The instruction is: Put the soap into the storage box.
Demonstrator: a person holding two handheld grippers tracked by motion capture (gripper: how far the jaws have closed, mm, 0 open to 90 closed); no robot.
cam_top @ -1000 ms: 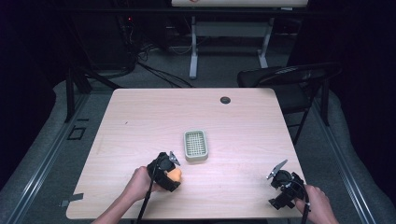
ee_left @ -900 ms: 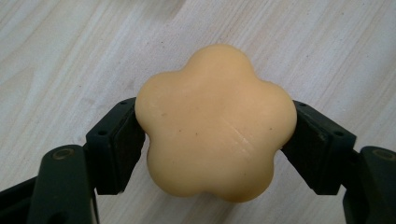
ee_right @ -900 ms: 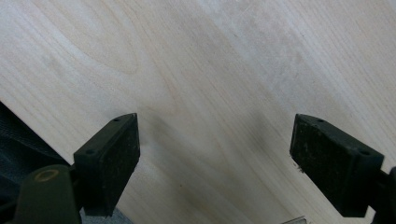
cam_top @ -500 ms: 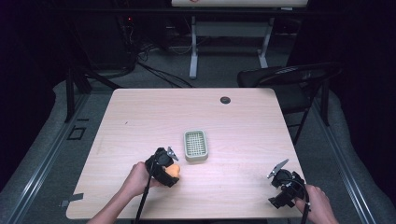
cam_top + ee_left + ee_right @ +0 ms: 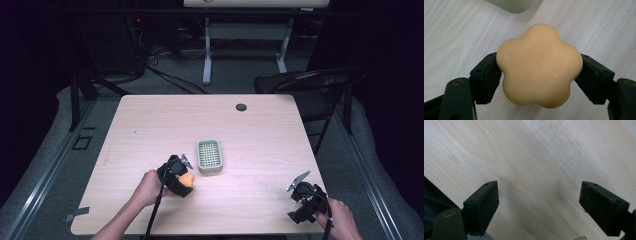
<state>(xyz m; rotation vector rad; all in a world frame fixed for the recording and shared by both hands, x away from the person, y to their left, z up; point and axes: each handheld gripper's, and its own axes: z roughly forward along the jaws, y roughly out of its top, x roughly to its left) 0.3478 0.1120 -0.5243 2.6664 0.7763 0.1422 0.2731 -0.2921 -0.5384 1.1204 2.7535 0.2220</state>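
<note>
Here left gripper clasps soap.

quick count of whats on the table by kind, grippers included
grippers: 2, the left gripper and the right gripper
orange flower-shaped soap: 1
pale green soap dish: 1
small dark round thing near the far edge: 1
total: 5

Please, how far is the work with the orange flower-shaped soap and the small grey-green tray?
Done: the left tool has gripped the flower-shaped soap, its pads pressing both sides. In hand: the soap is held just beside the tray, probably its goal. Left: the soap is not yet in the tray, which holds nothing. The right tool waits open over the bare table.
</note>
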